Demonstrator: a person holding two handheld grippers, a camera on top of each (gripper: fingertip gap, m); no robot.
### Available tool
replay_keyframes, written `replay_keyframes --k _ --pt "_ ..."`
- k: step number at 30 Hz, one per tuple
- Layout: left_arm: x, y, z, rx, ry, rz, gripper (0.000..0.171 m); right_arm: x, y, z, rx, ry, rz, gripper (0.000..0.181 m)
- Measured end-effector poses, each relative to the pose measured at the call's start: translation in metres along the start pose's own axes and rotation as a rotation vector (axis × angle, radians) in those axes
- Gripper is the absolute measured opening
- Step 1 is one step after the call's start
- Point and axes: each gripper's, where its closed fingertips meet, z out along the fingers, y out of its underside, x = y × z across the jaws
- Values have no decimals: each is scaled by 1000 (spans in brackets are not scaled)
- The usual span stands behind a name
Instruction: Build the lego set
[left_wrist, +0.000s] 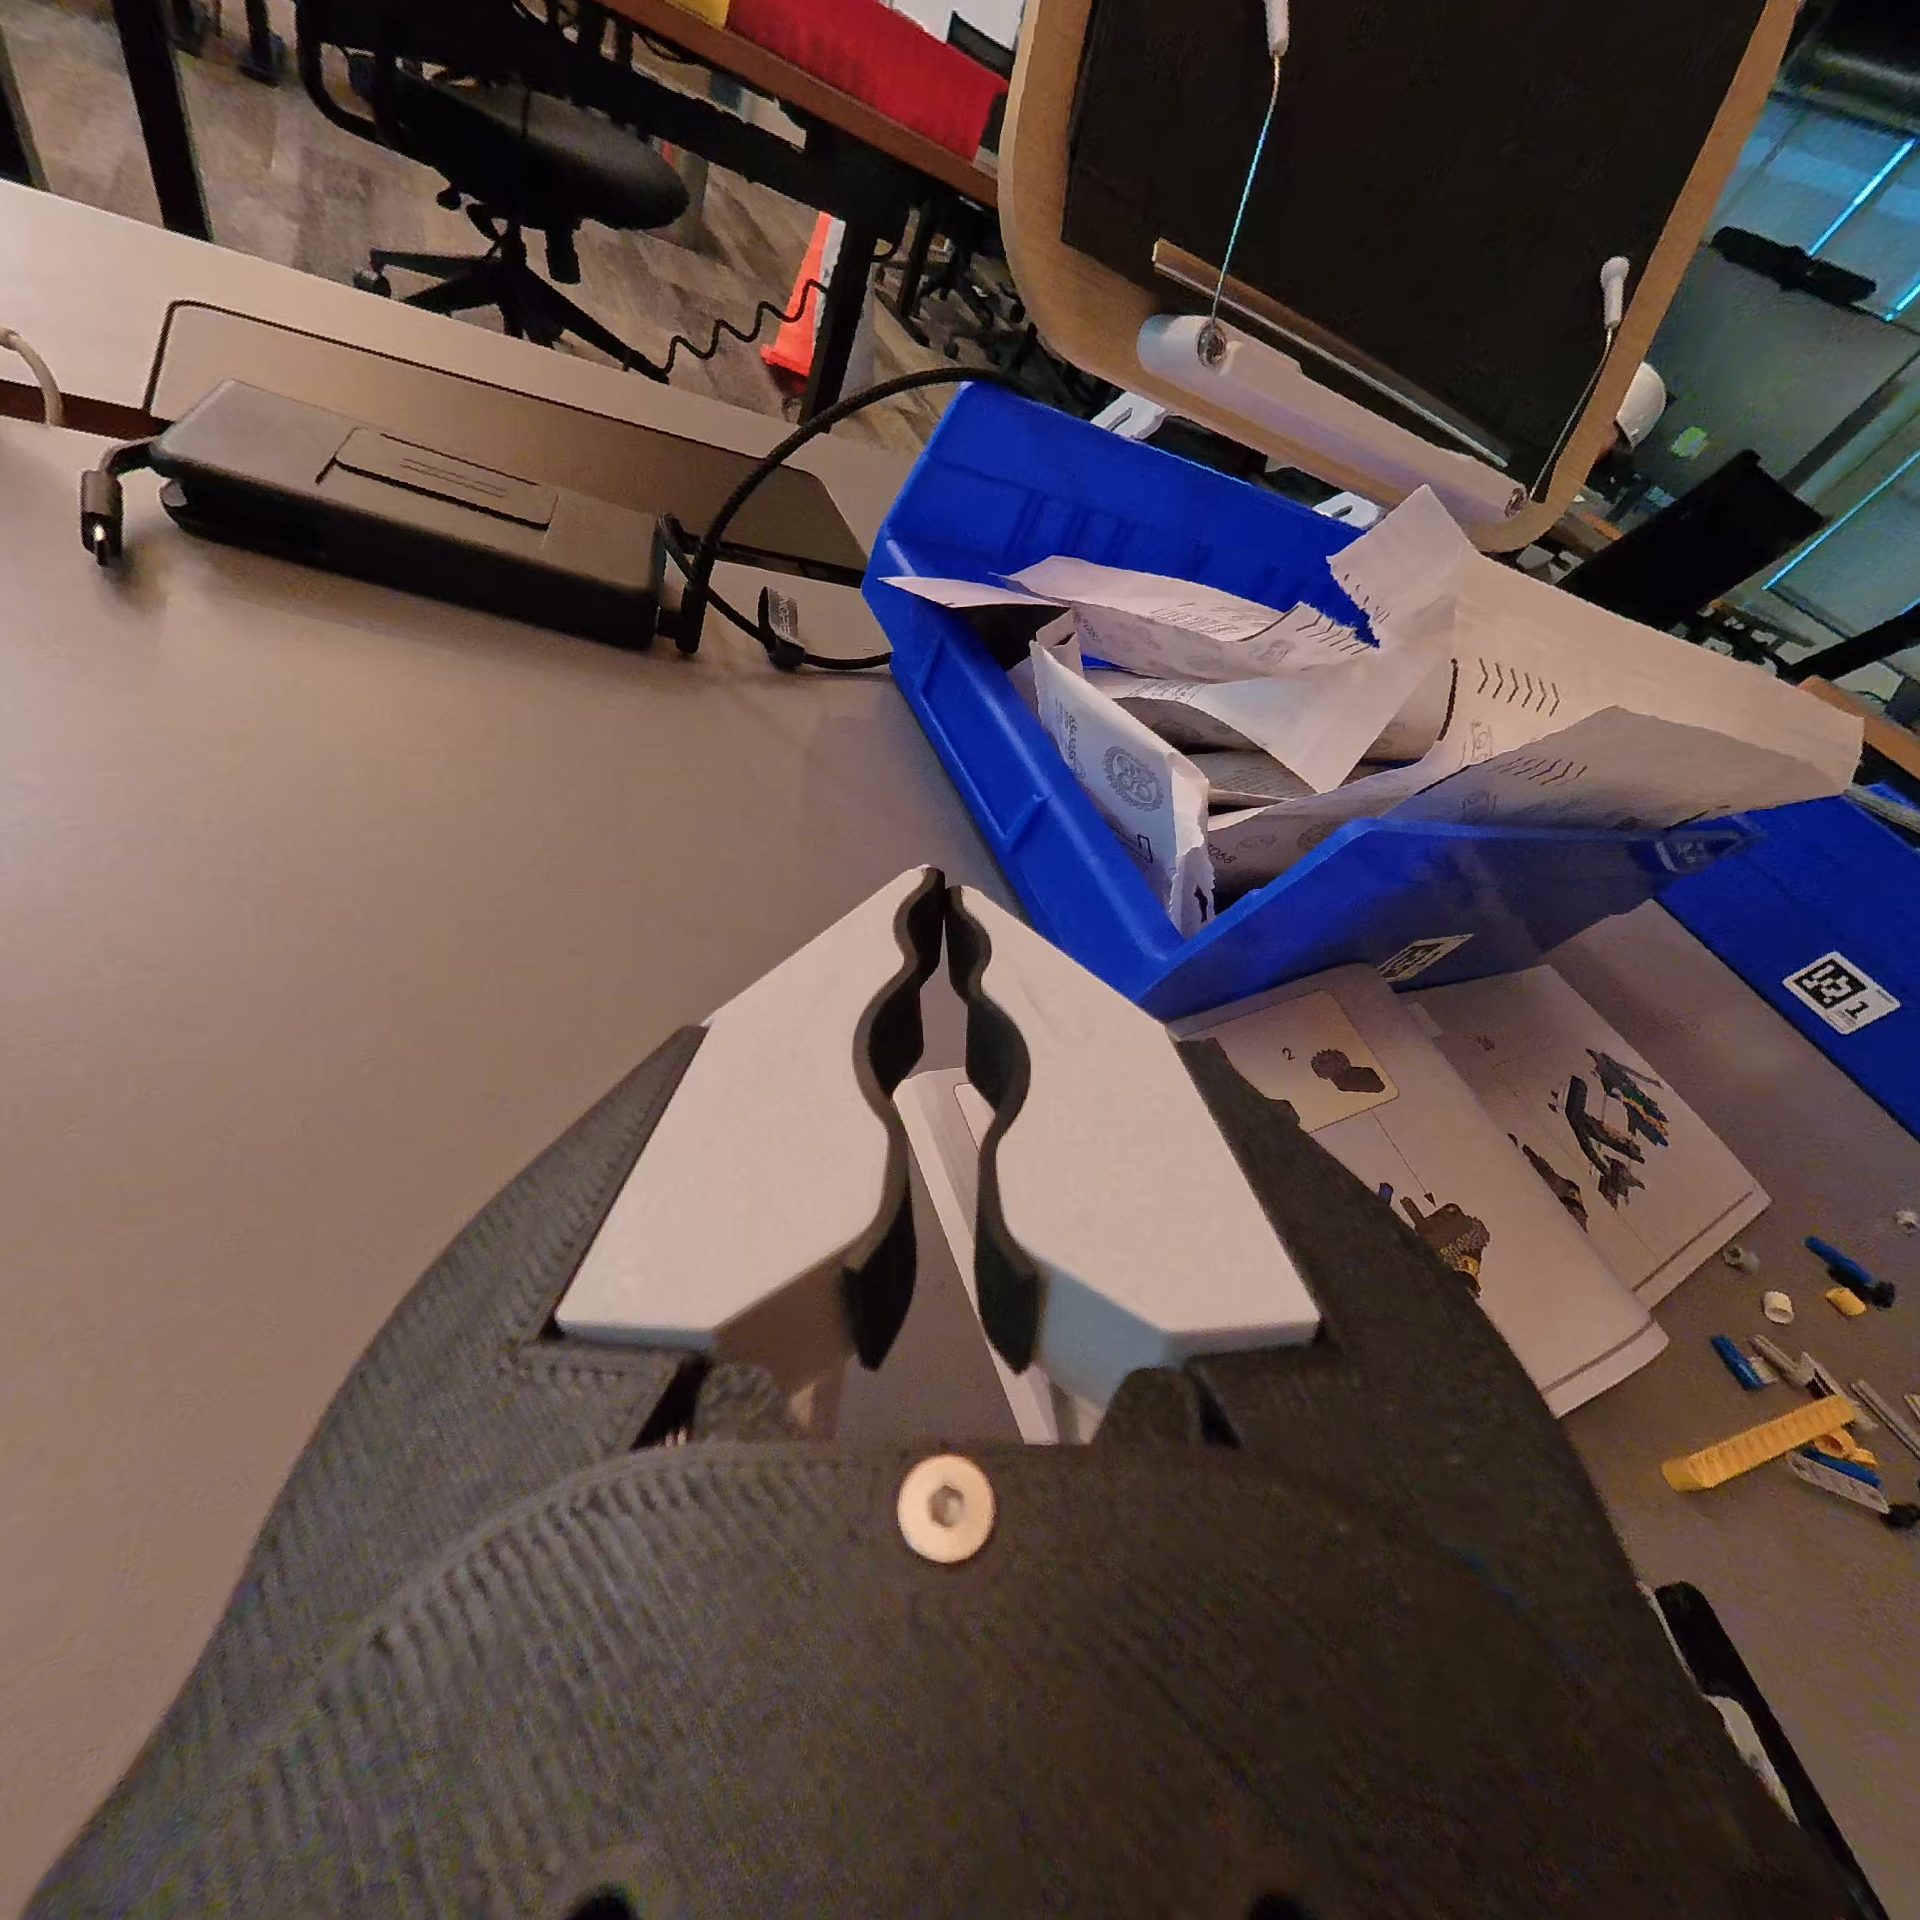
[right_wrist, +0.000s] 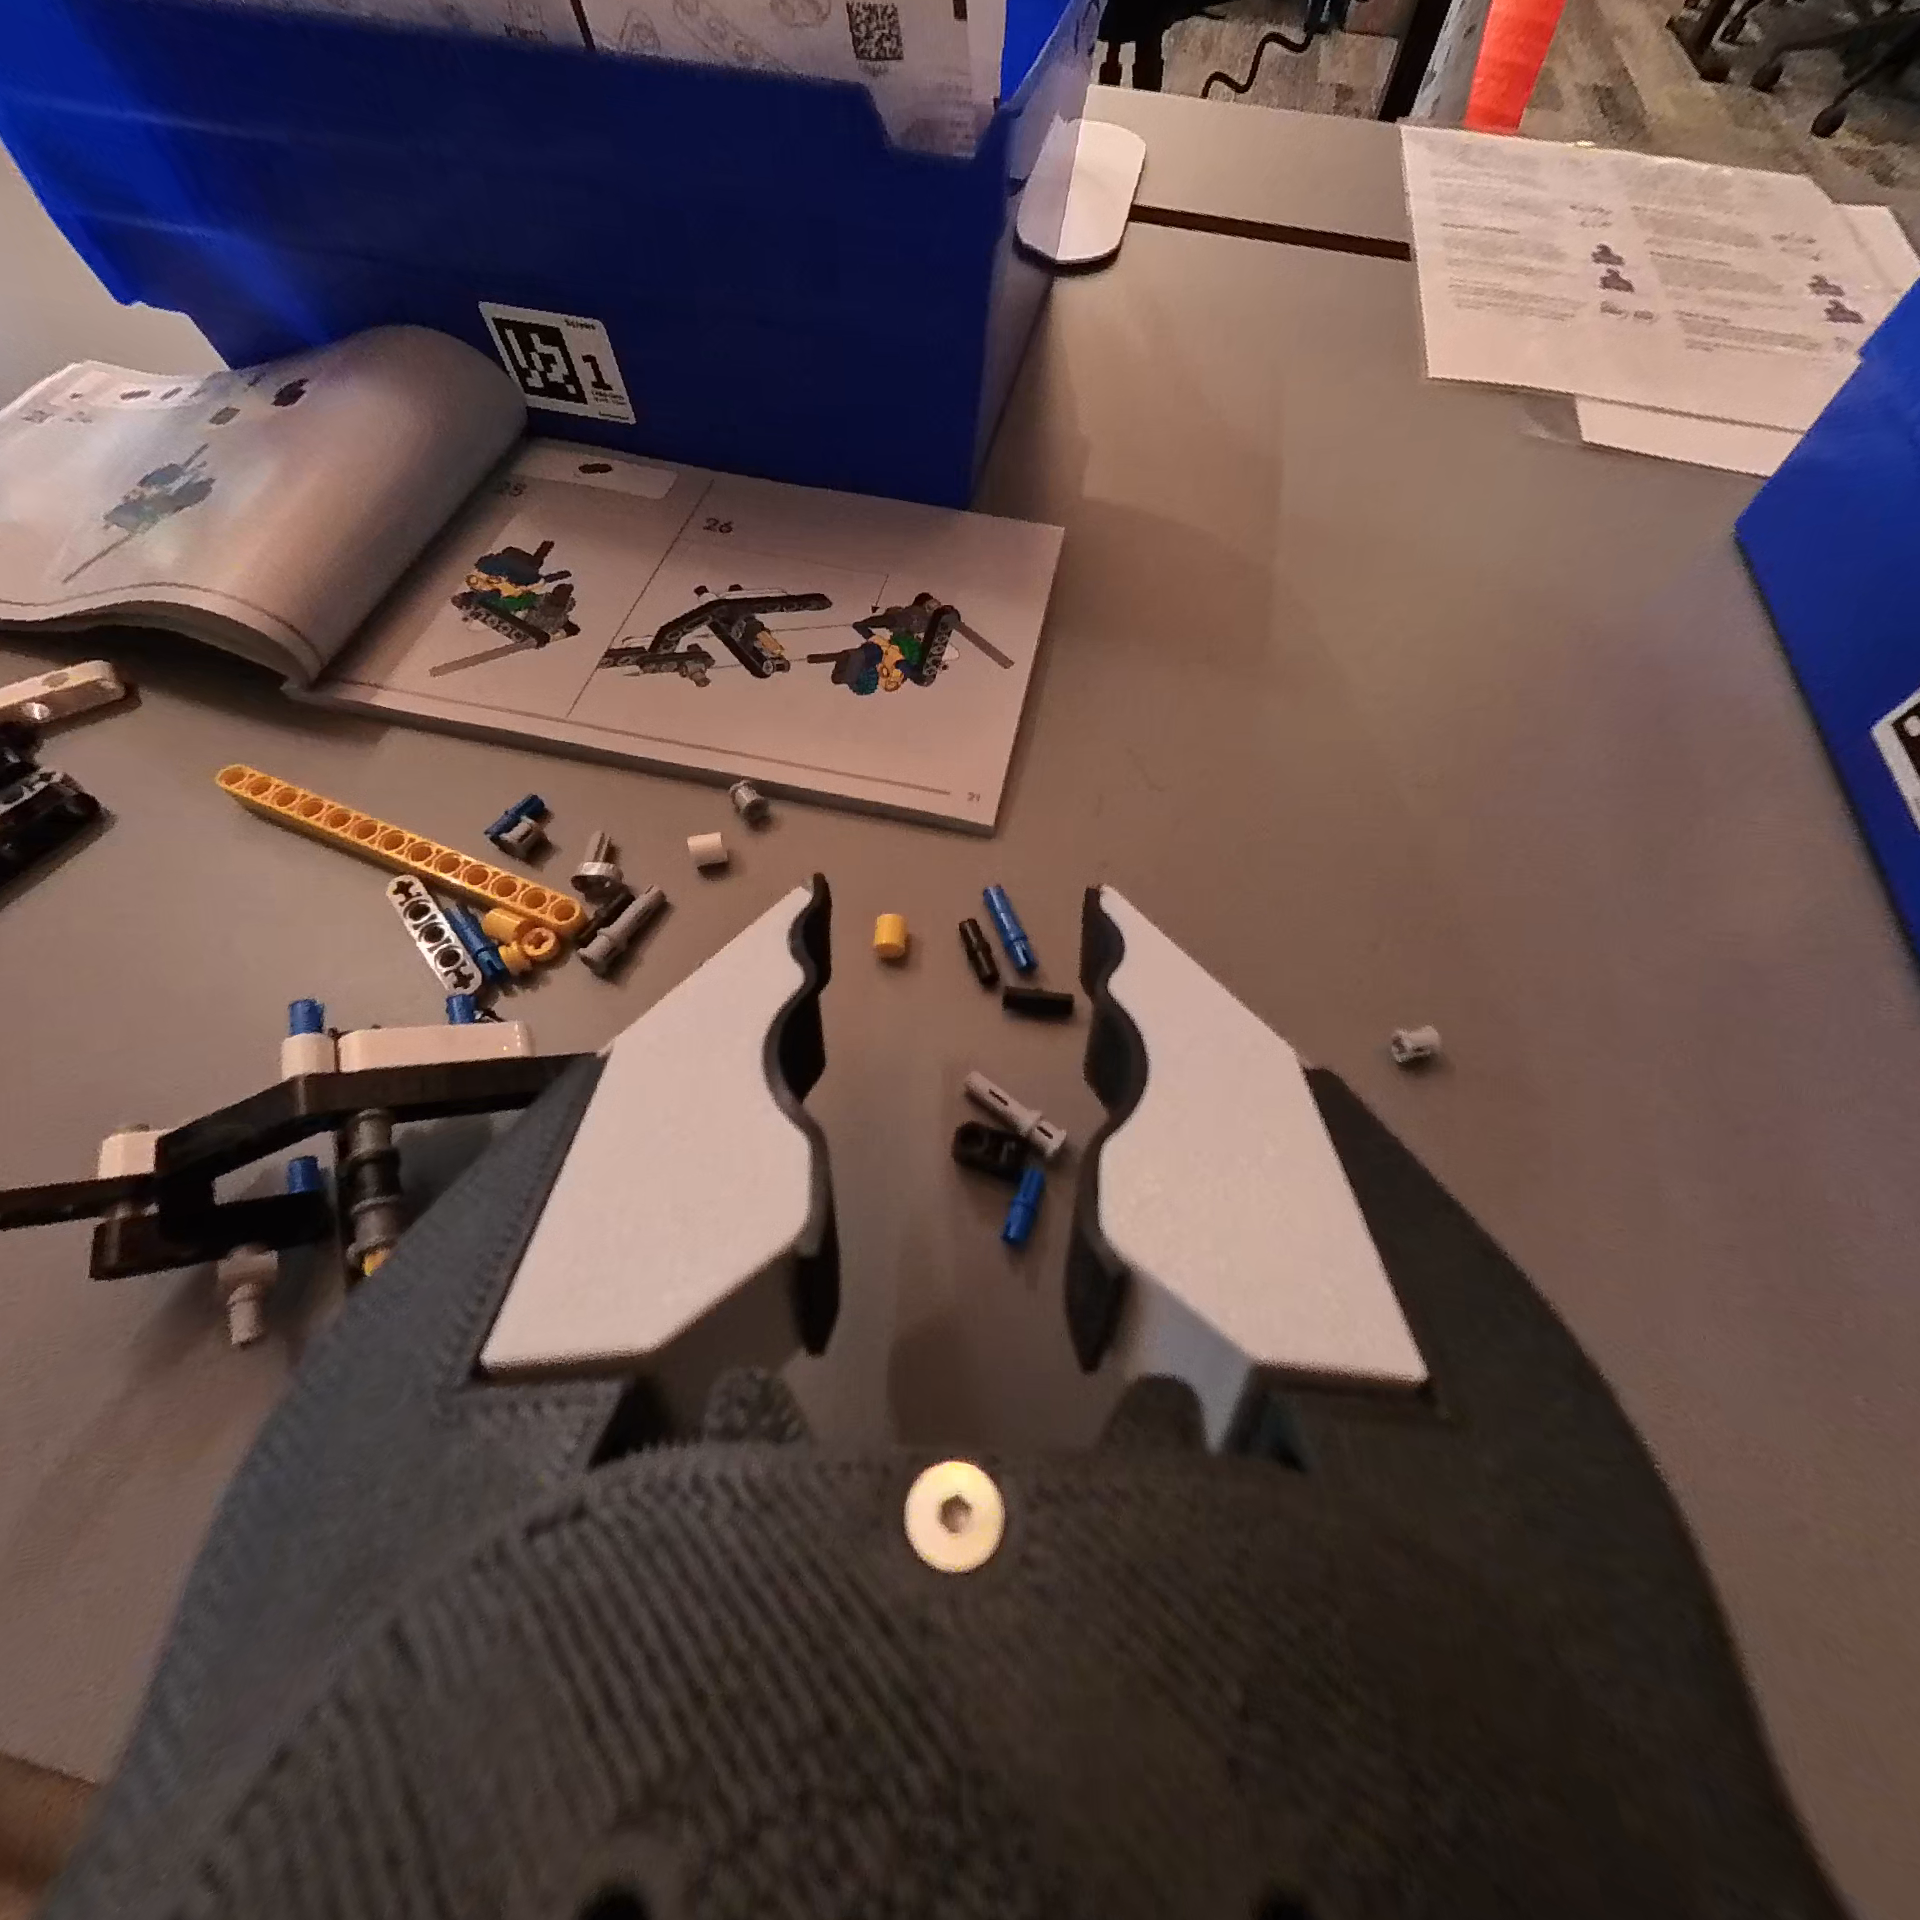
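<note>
- While the right gripper (right_wrist: 954, 914) hovers low over the grey table (right_wrist: 1351, 727), its two fingers stand well apart with nothing between them but loose parts lying on the tabletop: a blue pin (right_wrist: 1023, 1205), a grey pin (right_wrist: 1013, 1103) and a small black connector (right_wrist: 985, 1143).
- Left of that gripper, a half-built black and white lego assembly (right_wrist: 312, 1122) rests on the table.
- Just beyond the fingertips lie a yellow bush (right_wrist: 889, 934), a black pin (right_wrist: 977, 951) and another blue pin (right_wrist: 1010, 927); farther left, a long yellow beam (right_wrist: 395, 844) lies among more small pieces.
- Farther off, the instruction booklet (right_wrist: 727, 623) lies open in front of a blue bin (right_wrist: 727, 260).
- The left gripper (left_wrist: 943, 914) has its tips pressed together, holding nothing, aimed at a second blue bin (left_wrist: 1039, 810) stuffed with torn white paper bags (left_wrist: 1299, 665).
- Far left, a black power brick (left_wrist: 416, 509) sits with its cable.
</note>
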Motion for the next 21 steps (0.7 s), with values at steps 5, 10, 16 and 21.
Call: replay_keyframes --k 5,10,16,21 --pt "0 0 0 1 0 -2 0 0 0 0 -3 -5 3 47" --pt "0 0 0 1 1 -4 0 -1 0 0 -1 -7 2 46" --pt "-1 0 0 1 1 -4 0 -1 0 0 -1 -9 1 46" --pt "-1 0 0 0 1 -6 0 -1 0 0 -1 -11 1 45"
